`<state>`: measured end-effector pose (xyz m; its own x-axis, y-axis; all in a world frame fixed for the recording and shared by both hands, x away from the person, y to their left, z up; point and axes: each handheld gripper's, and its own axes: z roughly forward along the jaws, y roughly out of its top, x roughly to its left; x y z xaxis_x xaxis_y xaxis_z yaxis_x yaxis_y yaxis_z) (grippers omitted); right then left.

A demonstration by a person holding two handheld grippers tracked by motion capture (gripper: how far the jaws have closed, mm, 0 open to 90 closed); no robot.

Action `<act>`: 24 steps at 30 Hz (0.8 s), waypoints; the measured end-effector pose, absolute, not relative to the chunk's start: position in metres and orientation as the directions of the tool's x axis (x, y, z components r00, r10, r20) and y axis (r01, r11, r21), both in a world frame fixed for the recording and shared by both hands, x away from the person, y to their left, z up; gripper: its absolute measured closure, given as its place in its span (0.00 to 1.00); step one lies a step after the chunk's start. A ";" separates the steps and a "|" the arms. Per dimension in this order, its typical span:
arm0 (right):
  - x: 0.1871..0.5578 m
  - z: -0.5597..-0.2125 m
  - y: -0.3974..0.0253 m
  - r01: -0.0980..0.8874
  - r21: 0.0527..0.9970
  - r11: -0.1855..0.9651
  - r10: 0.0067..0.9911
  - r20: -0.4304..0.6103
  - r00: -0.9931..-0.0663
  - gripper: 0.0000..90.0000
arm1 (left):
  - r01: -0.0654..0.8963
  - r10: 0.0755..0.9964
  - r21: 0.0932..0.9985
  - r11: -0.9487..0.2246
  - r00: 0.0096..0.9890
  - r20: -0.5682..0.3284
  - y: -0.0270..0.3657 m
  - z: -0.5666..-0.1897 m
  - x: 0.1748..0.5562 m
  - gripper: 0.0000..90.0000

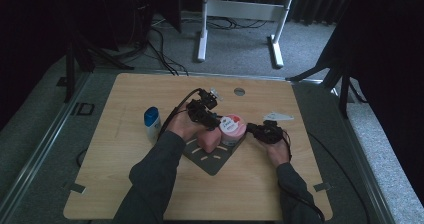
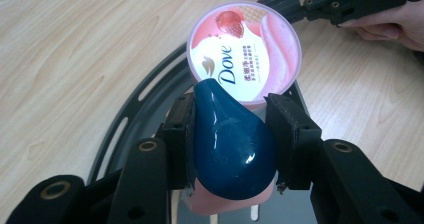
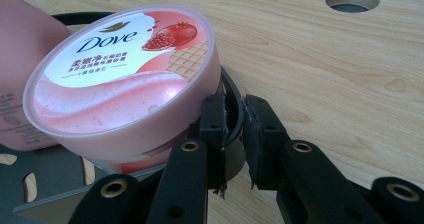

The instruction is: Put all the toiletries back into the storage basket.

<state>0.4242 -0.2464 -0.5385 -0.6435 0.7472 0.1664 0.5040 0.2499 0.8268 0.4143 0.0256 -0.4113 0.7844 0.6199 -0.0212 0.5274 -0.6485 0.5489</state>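
The left hand-held gripper is clamping a pink plastic bottle with a glossy dark blue teardrop cap, its two black jaws pressing on either side of the cap, and is holding it over the dark grey slotted metal rack lying near the middle of the light wooden table. The right hand-held gripper is pinching the rack's thin black rim between nearly closed jaws, just beside the round pink Dove tub with a pomegranate lid, which is sitting on the rack and touching the bottle.

The smooth, rounded cap is likely giving the jaws a poor purchase; the bottle could be slipping or swivelling out of the grip. Pressed against the tub, it could also be nudging the tub off the rack's edge. If the right gripper tugs the rim, the rack may tilt and tip the tub over.

The bottle's base and how it meets the rack are hidden beneath the jaws. The tub's underside is cut off, and the high view is too dim to show contact. A white bottle with a blue cap is standing well apart at the left.
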 end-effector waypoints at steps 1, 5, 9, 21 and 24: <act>0.424 -0.539 -0.246 0.504 0.827 0.250 0.747 0.166 -0.643 0.88 | 0.529 0.623 0.549 -0.647 0.782 -0.019 0.025 -0.411 0.416 0.64; 0.424 -0.539 -0.247 0.502 0.828 0.250 0.747 0.166 -0.644 0.88 | 0.537 0.631 0.545 -0.643 0.776 -0.021 0.024 -0.410 0.421 0.64; 0.424 -0.539 -0.247 0.503 0.828 0.248 0.746 0.168 -0.644 0.88 | 0.547 0.642 0.547 -0.634 0.766 -0.021 0.026 -0.410 0.426 0.64; 0.424 -0.539 -0.247 0.502 0.828 0.248 0.747 0.167 -0.644 0.88 | 0.585 0.695 0.572 -0.576 0.718 -0.035 0.032 -0.414 0.439 0.64; 0.424 -0.539 -0.247 0.501 0.829 0.248 0.747 0.166 -0.644 0.88 | 0.590 0.707 0.581 -0.560 0.706 -0.037 0.032 -0.415 0.442 0.64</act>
<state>0.4239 -0.2469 -0.5391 -0.6441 0.7467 0.1662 0.5010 0.2475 0.8293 0.4418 0.0324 -0.4151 0.7062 0.7070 -0.0367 0.5905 -0.5597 0.5814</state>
